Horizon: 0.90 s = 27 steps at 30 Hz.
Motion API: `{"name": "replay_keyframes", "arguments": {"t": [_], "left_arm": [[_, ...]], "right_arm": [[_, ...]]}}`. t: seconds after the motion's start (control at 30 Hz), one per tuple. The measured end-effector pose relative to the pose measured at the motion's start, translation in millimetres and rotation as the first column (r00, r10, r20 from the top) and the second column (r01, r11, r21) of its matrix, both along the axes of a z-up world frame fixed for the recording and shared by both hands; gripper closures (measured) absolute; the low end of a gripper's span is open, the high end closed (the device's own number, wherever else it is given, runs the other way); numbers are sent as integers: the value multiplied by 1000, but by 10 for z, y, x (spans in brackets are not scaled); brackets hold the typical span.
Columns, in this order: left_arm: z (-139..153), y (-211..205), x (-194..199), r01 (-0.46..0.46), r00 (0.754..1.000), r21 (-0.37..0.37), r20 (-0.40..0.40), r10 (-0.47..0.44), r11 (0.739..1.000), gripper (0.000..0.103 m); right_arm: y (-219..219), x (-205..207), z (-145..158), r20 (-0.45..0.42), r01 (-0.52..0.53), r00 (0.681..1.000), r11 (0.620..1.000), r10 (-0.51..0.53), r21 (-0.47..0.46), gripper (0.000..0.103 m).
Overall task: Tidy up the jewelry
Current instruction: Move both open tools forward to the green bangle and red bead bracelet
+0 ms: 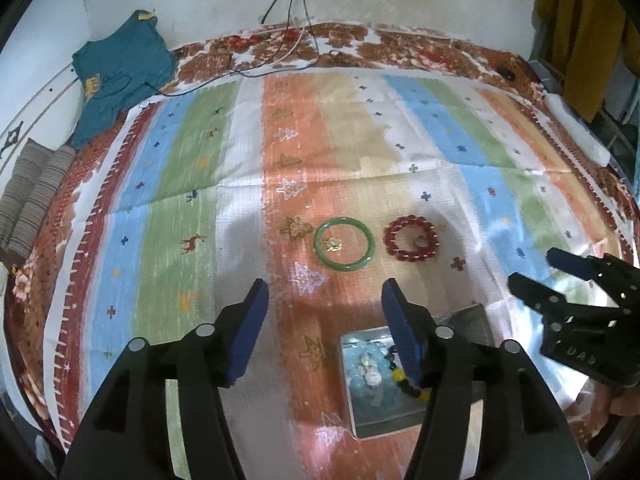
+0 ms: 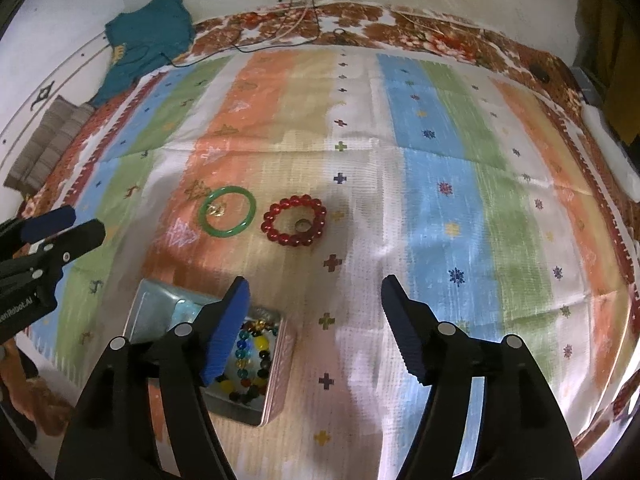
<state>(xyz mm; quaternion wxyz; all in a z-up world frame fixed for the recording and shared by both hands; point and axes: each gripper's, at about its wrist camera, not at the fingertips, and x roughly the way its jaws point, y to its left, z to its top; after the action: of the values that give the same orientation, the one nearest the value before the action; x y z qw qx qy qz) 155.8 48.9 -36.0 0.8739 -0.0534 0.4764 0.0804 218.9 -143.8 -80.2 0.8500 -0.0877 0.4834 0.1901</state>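
Note:
A green bangle (image 1: 345,243) lies flat on the striped cloth with a small gold piece inside its ring. Beside it on the right lies a red bead bracelet (image 1: 411,238) with a small ring inside. Both also show in the right wrist view, the bangle (image 2: 228,211) left of the red bracelet (image 2: 295,220). A metal tin (image 1: 384,384) near the front holds pale beads and a dark multicoloured bead string (image 2: 250,360). My left gripper (image 1: 325,304) stands open and empty just short of the bangle. My right gripper (image 2: 316,300) is open and empty, hanging beside the tin (image 2: 276,376).
The striped cloth (image 2: 440,200) covers a floral bedspread. A teal garment (image 1: 120,72) and cables (image 1: 288,52) lie at the far edge by the wall. Folded grey fabric (image 1: 32,196) sits at the left. A white bar (image 1: 580,128) lies at the right edge.

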Motion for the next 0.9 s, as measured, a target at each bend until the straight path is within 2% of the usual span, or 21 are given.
{"name": "replay_keyframes", "arguments": {"t": [0.43, 0.77, 0.9], "left_arm": [[-272, 129, 338, -9, 996, 28, -87, 12, 1000, 40], [-460, 197, 540, -17, 991, 30, -134, 20, 999, 38], [-532, 216, 622, -17, 989, 31, -149, 22, 999, 38]], "right_arm": [[90, 339, -130, -25, 5, 1000, 1000, -6, -28, 24], [125, 508, -152, -38, -2, 999, 1000, 2, 3, 23], [161, 600, -236, -59, 0, 998, 1000, 0, -15, 23]]}}
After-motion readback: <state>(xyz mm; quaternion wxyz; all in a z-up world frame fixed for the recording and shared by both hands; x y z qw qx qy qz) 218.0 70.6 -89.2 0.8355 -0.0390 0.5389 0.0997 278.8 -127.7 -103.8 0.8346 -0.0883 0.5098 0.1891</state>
